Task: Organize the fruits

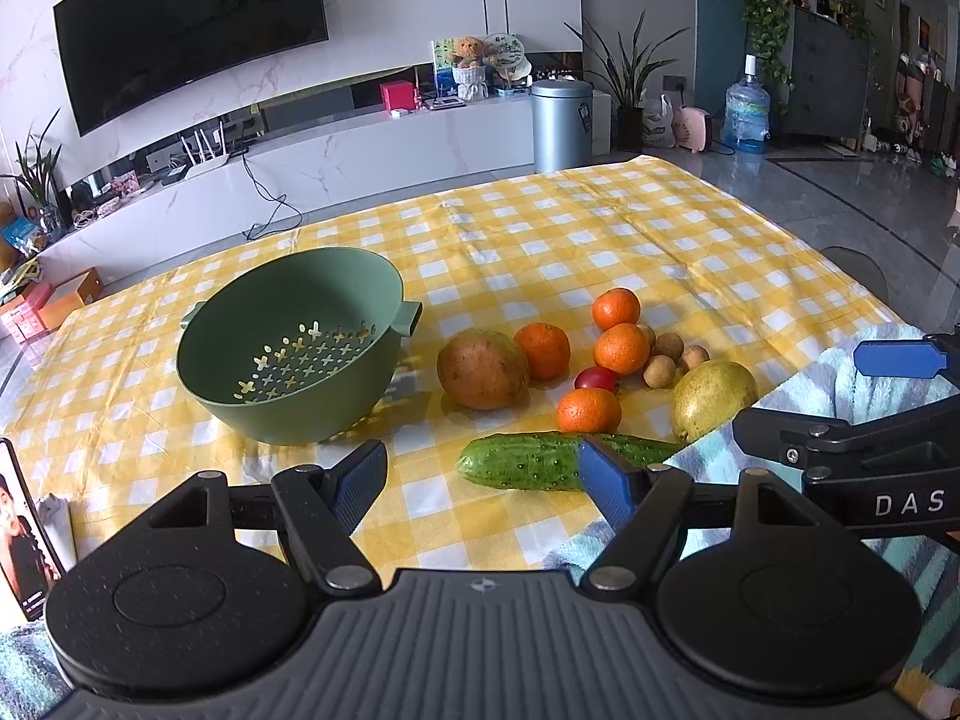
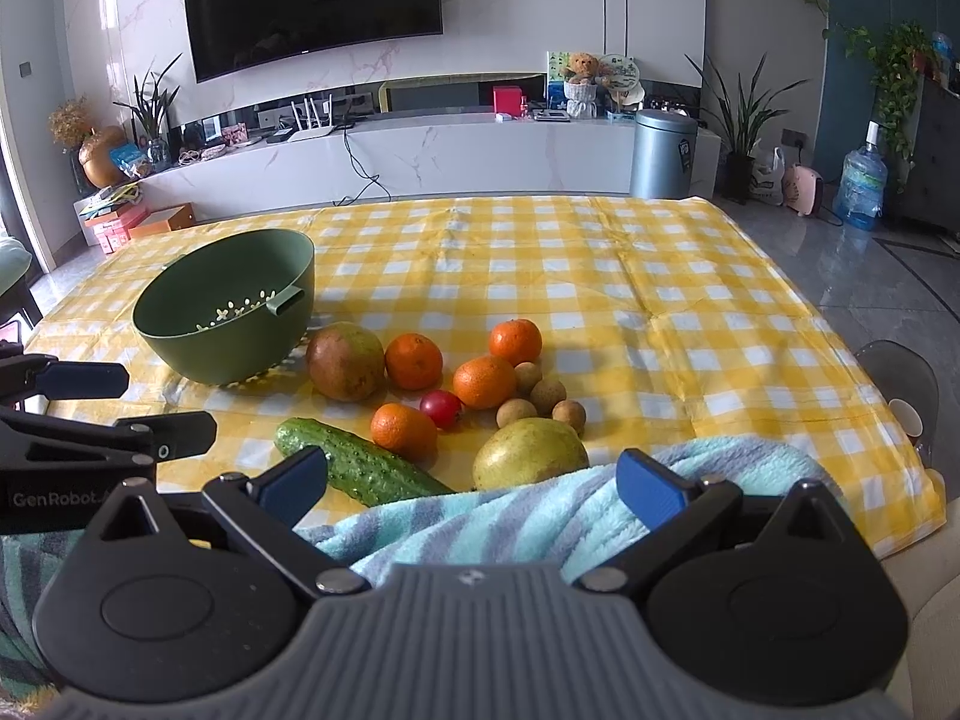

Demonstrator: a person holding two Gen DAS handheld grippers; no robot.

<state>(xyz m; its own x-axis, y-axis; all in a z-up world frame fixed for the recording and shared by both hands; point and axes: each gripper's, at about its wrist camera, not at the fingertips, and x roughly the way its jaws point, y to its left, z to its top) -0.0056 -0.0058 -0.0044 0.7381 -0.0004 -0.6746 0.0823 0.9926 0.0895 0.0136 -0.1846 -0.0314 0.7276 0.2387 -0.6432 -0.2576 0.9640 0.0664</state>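
A yellow-and-white checked tablecloth [image 2: 660, 276] is spread over the table. A striped blue towel [image 2: 510, 516] is bunched at its near edge. A green perforated colander [image 1: 288, 348] is set to the left and nothing is seen inside it. The fruits are grouped just right of it: a brownish pear [image 1: 482, 368] beside the colander, a green cucumber [image 1: 528, 461] lying nearest, a yellow-green pear [image 1: 713, 397] touching the towel, four tangerines [image 1: 543, 350], a red cherry tomato [image 1: 595, 379] and several longans [image 1: 667, 348] between them. The left gripper [image 1: 485, 480] is held low above the near cloth, spread wide and holding nothing. The right gripper [image 2: 474, 483] is held over the towel, likewise spread and unloaded.
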